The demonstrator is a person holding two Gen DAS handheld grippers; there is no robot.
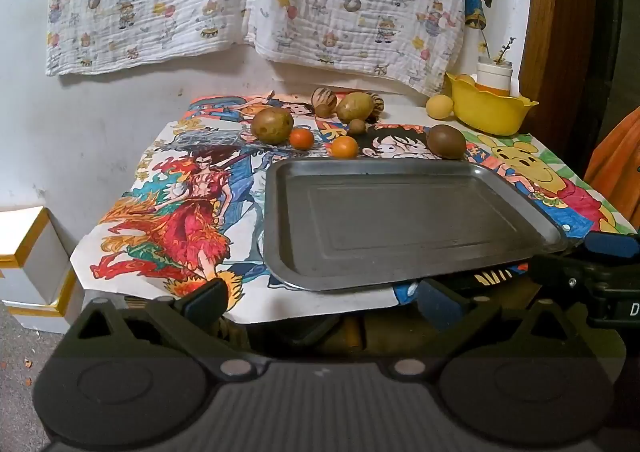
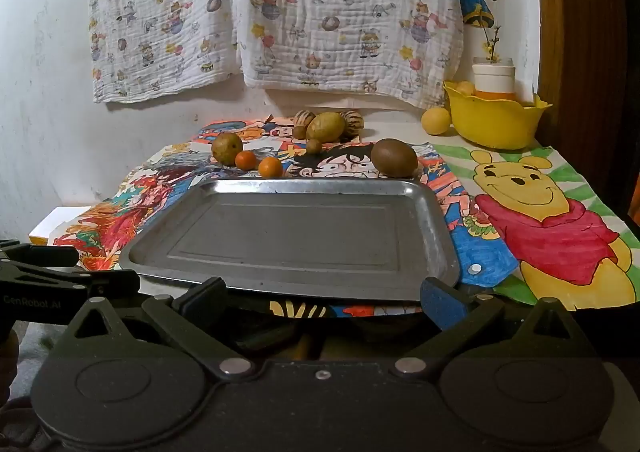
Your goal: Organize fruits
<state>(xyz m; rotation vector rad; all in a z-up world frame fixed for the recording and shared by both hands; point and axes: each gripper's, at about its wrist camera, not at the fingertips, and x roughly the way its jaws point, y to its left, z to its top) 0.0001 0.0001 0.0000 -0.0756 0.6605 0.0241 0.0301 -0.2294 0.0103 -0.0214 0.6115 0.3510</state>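
Crowding tray's (image 2: 436, 211) far rim: fruits (image 2: 394, 157).

Tray (image 2: 288, 236) lies on the table cover (image 2: 540, 219), at the near edge, left of centre. Just beyond its far rim, left to right: 1 large fruit (image 2: 227, 148), 2 small round fruits (image 2: 245, 160) (image 2: 270, 167) near each other, then 1 large oval fruit (image 2: 394, 157) near the far right corner. Farther back, a cluster of fruits (image 2: 326, 126) close to the wall. Far right: bowl (image 2: 496, 123), a jar (image 2: 493, 81) standing in it, 1 round fruit (image 2: 436, 120) just left of the bowl. Cloth (image 2: 280, 11) hangs on the wall behind.
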